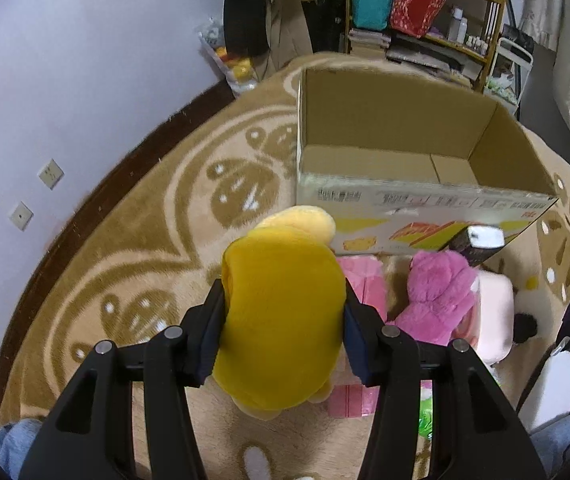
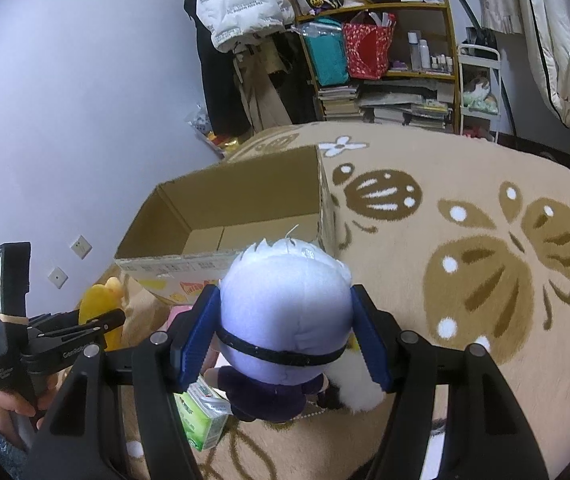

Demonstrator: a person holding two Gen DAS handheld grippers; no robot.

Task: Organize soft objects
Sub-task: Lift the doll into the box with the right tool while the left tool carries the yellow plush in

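Note:
My left gripper (image 1: 283,320) is shut on a yellow plush toy (image 1: 281,320), held above the carpet in front of an open cardboard box (image 1: 405,136). My right gripper (image 2: 285,320) is shut on a white-haired plush doll (image 2: 285,320) with a black band and dark body, held near the same box (image 2: 225,208). The left gripper with the yellow plush (image 2: 97,304) shows at the left of the right wrist view. A pink plush toy (image 1: 441,296) lies on the carpet by the box, beside a pale pink soft item (image 1: 493,316).
Pink packets (image 1: 365,280) and a green carton (image 2: 201,420) lie on the beige butterfly-patterned carpet (image 2: 465,240). A dark box (image 1: 473,248) leans at the cardboard box's front. A cluttered shelf (image 2: 385,60), hanging clothes and a wall stand behind.

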